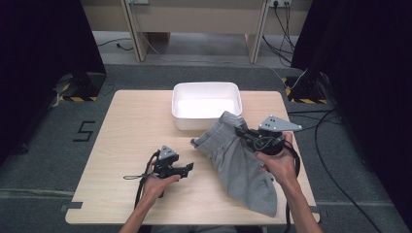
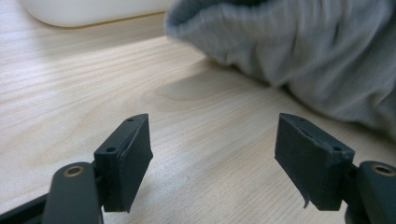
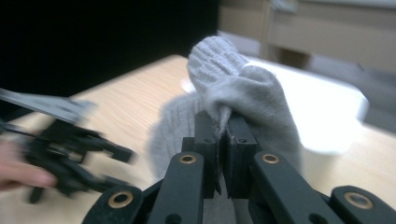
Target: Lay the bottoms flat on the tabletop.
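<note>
A: Left tool [image 1: 188,167], nearest the camera?
B: Jaws wide apart, nothing between them, over bare desk [image 1: 131,126].
A: Right tool [image 1: 241,131]?
B: Clamped on grey garment [image 1: 243,165], lifting its top edge beside the white tub [image 1: 206,87]; the rest lies on the desk.

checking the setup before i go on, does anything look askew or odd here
Nothing is damaged or spilled. The grey garment lies rumpled, its top end lifted by the right gripper beside the white bin. The left gripper is open and holds nothing.
</note>
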Available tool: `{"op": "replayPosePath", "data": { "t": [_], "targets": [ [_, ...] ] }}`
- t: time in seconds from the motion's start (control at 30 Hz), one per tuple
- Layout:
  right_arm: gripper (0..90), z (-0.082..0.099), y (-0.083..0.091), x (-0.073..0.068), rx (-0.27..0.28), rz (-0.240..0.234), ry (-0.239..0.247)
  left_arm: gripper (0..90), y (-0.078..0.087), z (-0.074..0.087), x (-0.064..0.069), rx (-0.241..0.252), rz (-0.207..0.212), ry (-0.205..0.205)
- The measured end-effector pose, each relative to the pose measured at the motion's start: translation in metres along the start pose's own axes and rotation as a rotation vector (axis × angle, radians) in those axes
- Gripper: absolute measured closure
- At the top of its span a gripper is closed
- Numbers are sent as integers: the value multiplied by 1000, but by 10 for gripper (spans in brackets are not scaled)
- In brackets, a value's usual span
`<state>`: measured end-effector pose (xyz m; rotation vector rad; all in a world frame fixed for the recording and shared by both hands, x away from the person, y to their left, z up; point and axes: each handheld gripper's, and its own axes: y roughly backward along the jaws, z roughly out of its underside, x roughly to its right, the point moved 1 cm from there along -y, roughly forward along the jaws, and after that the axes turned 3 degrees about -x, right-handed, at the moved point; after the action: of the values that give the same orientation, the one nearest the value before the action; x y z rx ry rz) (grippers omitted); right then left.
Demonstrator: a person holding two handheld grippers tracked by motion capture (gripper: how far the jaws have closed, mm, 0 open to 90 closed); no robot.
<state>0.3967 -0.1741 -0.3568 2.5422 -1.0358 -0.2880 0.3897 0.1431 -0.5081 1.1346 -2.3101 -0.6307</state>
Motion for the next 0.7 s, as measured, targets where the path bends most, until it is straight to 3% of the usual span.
{"op": "replayPosePath", "data": {
  "t": [0.17, 0.27, 0.33, 0.5, 0.6, 0.7],
  "targets": [
    [855, 39, -15, 43, -102, 129, -89, 260, 2, -1, -1, 2, 4, 17],
    [854, 62, -23, 65, -151, 166, -148, 261, -2, 0, 1, -10, 11, 14],
    [851, 74, -27, 73, -184, 184, -161, 260, -5, 1, 2, -23, 14, 19],
    [816, 91, -33, 86, -244, 218, -179, 262, -12, 1, 6, -29, 35, 45],
    [647, 94, -32, 87, -269, 250, -190, 264, -15, 0, 8, -26, 45, 57],
    [560, 92, -17, 80, -276, 254, -176, 270, -18, -2, 7, -10, 50, 92]
  ]
}}
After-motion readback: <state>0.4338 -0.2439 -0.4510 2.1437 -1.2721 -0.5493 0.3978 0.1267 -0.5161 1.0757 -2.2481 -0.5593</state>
